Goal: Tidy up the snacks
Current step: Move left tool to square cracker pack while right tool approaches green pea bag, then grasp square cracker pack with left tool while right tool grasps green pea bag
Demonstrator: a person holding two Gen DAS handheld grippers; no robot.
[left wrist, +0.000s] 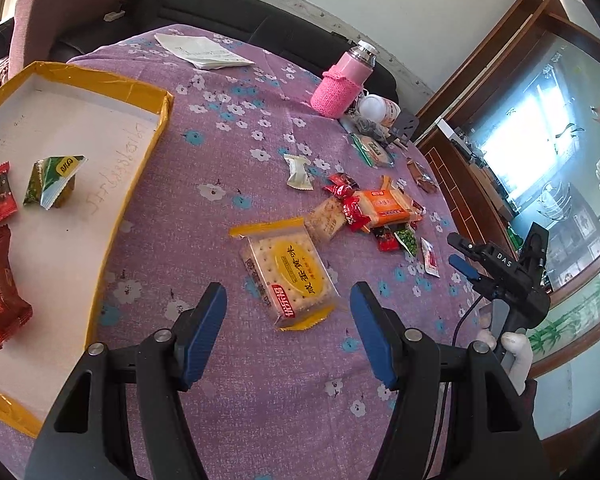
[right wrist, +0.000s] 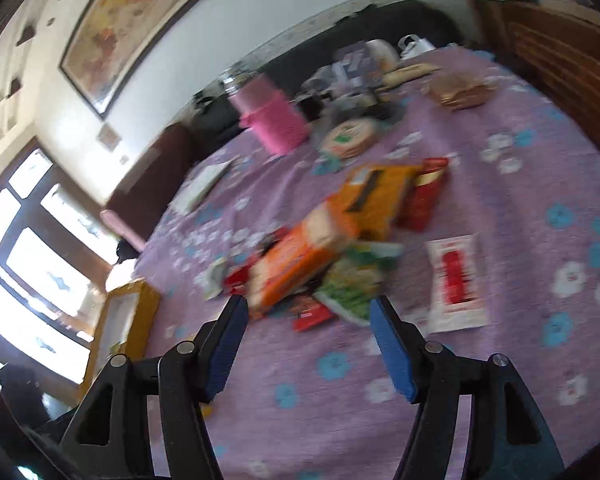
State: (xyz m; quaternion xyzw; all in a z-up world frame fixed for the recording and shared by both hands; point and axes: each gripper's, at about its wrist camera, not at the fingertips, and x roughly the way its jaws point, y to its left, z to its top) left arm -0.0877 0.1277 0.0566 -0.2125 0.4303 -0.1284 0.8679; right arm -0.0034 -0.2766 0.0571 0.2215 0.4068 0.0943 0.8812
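Lying flat on the cloth (left wrist: 204, 208) just ahead of the wide-open, empty left gripper (left wrist: 288, 332), the cracker pack (left wrist: 288, 276) is being lined up; its long edges should be straddled squarely before closing. The tray (left wrist: 140, 168) is waiting to its left. The right gripper (right wrist: 308, 344), likewise open, is being aimed at the blurred snack pile (right wrist: 320, 256).

Your left wrist cam looks down along its fingers (left wrist: 204, 336) at the counter (left wrist: 204, 208), close over the cracker pack (left wrist: 290, 276). Your right wrist cam sits lower, motion-blurred, facing the snack pile (right wrist: 320, 256). Both share the orange pack (left wrist: 388, 208), pink bottle (left wrist: 342, 84) and yellow-rimmed tray (left wrist: 140, 172).
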